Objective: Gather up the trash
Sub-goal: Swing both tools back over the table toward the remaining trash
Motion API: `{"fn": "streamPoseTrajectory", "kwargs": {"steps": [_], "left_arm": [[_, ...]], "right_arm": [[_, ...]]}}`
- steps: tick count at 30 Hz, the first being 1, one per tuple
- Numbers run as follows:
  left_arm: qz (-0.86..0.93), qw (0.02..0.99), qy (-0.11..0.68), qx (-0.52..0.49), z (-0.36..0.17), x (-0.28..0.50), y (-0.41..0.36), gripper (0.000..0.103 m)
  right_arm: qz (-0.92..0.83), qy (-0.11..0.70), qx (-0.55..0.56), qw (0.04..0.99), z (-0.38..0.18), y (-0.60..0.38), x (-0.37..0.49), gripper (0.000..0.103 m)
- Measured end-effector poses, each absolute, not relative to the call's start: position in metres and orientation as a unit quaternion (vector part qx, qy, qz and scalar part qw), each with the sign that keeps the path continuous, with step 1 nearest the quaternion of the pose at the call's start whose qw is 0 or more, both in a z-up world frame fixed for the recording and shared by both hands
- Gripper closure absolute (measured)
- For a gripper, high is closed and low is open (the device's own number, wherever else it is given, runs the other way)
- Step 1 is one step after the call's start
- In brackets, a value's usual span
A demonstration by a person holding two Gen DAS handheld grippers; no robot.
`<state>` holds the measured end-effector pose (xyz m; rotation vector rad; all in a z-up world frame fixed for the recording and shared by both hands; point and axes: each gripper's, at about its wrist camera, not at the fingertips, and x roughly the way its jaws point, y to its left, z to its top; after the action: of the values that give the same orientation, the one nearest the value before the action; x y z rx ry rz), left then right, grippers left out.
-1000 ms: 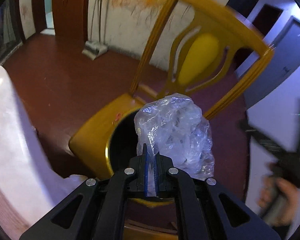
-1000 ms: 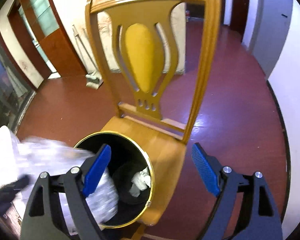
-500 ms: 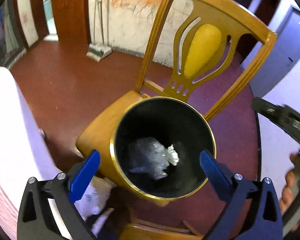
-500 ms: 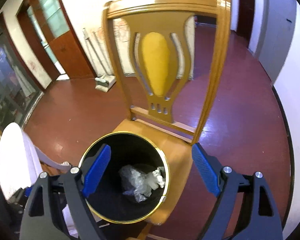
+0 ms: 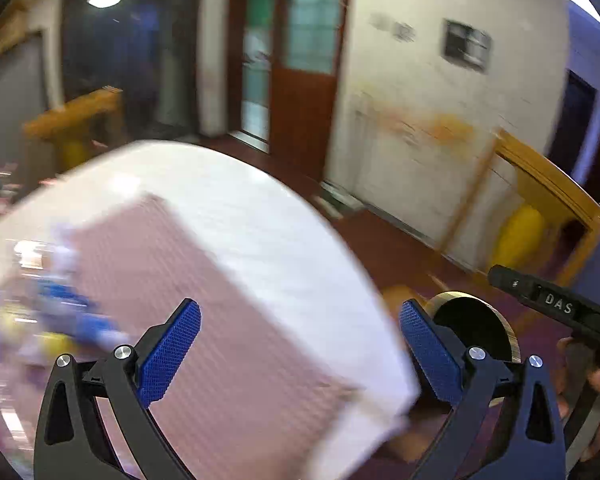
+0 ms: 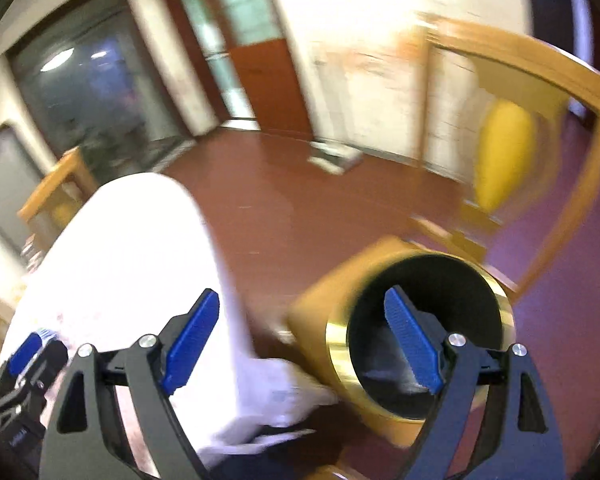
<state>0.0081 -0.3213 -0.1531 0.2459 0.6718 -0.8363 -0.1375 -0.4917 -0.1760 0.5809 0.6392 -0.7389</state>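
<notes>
Both views swung tableward | bin (image 6: 420, 332) interior: right view only

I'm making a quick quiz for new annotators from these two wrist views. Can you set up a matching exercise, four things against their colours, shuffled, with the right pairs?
Things:
1. round trash bin, its rim
2. gripper pads
3. room floor
4. oval cushion on the wooden chair back

Colours:
A. blue
B. yellow
C. gold
D. reddish brown

Pairs: 1-C, 2-A, 3-D, 4-B
</notes>
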Motion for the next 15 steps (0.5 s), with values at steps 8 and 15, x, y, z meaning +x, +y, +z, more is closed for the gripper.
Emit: {"fn": "streamPoseTrajectory", "kwargs": {"steps": [8, 15], "left_arm": [[-0.197, 0.937, 0.286, 0.036, -0.08, 0.062, -0.121, 0.006], [-0.052, 0.96, 0.276, 0.004, -0.068, 0.064, 0.02, 0.006]], "right_arm": [[-0.165, 0.275, 0.19, 0.928, -0.11, -0.382, -0.031, 0.018], [-0.045, 0.256, 0.128, 0.957, -0.065, -0.293, 0.025, 0.018]]}}
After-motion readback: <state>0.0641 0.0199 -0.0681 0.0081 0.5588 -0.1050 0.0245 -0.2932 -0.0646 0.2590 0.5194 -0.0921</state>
